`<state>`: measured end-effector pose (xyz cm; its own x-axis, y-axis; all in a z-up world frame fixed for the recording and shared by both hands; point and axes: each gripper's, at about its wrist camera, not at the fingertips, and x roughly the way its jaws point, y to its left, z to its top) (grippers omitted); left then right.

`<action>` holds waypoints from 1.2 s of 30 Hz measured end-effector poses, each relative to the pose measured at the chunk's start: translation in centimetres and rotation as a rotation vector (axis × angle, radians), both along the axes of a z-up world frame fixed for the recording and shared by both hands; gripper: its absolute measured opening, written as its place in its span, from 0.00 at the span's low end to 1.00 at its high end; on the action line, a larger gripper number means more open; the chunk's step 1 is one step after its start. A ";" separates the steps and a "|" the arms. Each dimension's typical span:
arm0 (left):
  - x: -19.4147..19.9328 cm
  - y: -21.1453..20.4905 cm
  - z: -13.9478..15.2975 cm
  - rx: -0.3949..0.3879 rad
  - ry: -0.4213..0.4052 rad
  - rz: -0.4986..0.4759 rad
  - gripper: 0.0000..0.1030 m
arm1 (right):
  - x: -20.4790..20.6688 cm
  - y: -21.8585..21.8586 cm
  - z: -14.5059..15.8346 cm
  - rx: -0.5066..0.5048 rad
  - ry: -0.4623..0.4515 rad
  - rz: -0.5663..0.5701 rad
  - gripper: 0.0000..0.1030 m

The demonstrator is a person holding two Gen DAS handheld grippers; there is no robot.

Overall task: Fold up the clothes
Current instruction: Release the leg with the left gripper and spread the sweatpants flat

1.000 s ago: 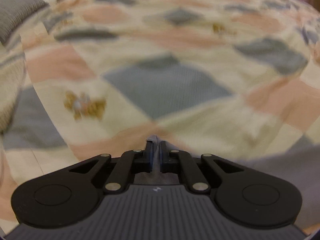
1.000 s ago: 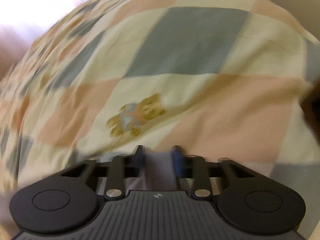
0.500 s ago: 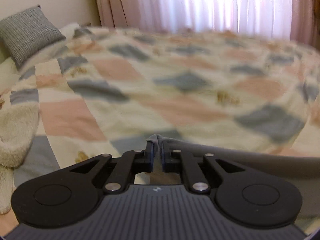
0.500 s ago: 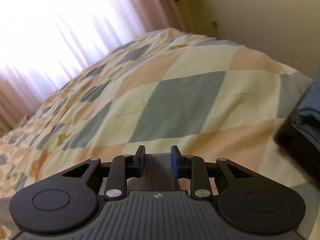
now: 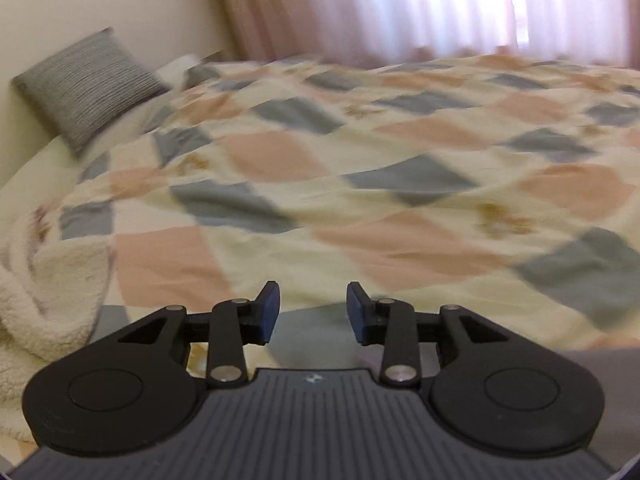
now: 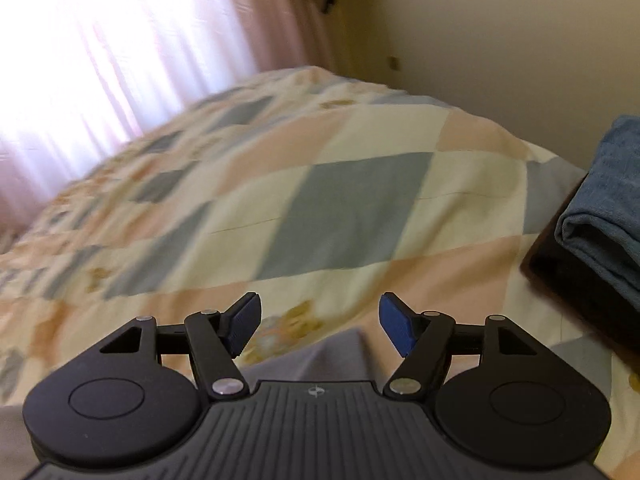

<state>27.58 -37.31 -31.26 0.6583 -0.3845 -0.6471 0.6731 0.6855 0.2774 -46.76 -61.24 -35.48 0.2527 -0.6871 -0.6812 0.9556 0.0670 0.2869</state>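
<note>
Two claws hover above a bed covered by one quilt (image 5: 360, 208) patterned in cream, peach and grey-blue diamonds.

The left claw (image 5: 313, 312) has just been opening; its blue pads stand moderately apart and hold nothing. A grey garment (image 5: 312, 334) lies on the quilt below and between them, released, its edge running off toward the lower right of the left wrist view.

The right claw (image 6: 320, 330) has also just been opening, and its pads are spread wider than the left's, grasping nothing. The same grey garment (image 6: 340, 356) rises in a loose fold beneath the gap between its pads, not touching either pad.

One grey ribbed pillow (image 5: 86, 88) leans against the wall at the bed's far left corner. One fluffy cream blanket (image 5: 44, 292) is heaped at the bed's left edge. One folded blue denim item (image 6: 604, 216) sits on something dark at the bed's right edge. Pink curtains (image 5: 400, 8) hang behind the far edge of the bed.
</note>
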 end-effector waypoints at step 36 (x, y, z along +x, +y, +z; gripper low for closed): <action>-27.6 19.4 -3.6 0.233 0.482 0.039 0.34 | -11.0 19.4 -7.5 0.378 -0.136 -0.347 0.05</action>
